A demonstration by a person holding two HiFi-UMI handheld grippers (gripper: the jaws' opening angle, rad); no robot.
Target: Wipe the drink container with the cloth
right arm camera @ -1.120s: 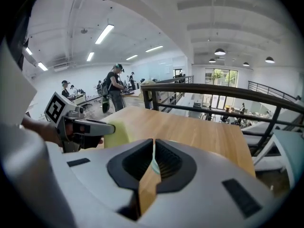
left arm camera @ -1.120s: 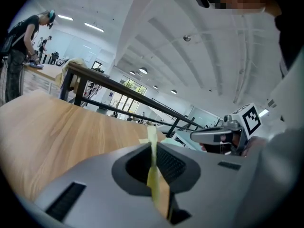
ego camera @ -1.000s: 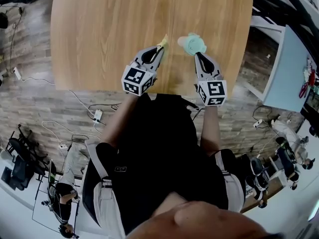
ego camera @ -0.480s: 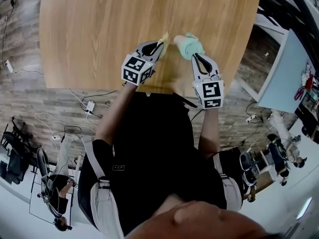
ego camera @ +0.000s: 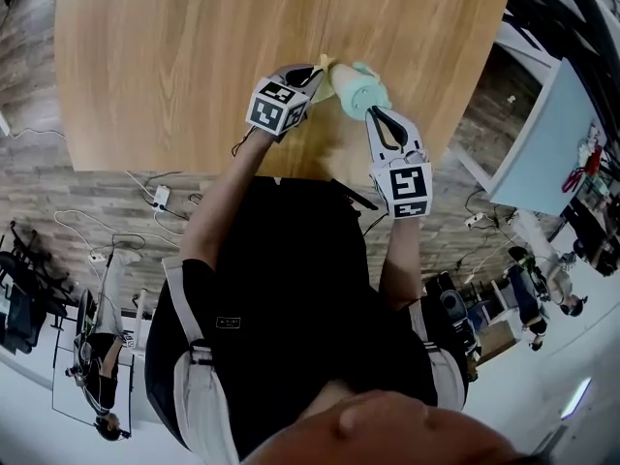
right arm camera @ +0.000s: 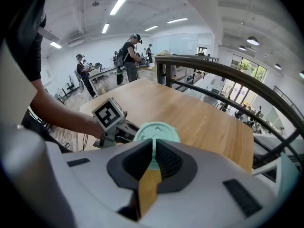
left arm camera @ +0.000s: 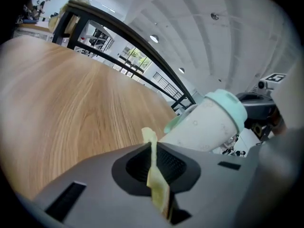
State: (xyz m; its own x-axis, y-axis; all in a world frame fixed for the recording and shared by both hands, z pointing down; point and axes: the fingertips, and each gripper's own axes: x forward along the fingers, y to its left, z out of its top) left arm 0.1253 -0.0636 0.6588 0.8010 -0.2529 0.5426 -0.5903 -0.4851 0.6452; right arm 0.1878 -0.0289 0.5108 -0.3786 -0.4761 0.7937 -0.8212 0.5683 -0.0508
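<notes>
The drink container (ego camera: 360, 87), a white cup with a mint green lid, is held tilted over the wooden table (ego camera: 174, 56). My right gripper (ego camera: 376, 112) is shut on its lid end. In the right gripper view the mint lid (right arm camera: 156, 133) shows just past the shut jaws of the right gripper (right arm camera: 153, 144). My left gripper (ego camera: 315, 74) is shut on a small yellow cloth (ego camera: 325, 66), which meets the cup's side. In the left gripper view the cloth (left arm camera: 156, 172) sticks up from the left gripper (left arm camera: 152, 145), with the cup (left arm camera: 204, 125) just right of it.
Both grippers work above the table's near edge (ego camera: 194, 168), close to the person's body. A pale blue panel (ego camera: 547, 134) stands off the table to the right. Cables (ego camera: 145, 187) lie on the floor. People (right arm camera: 129, 56) stand at desks far behind.
Both grippers have come closer together. The cup has tipped toward the left gripper, and the gap between cloth and cup has closed.
</notes>
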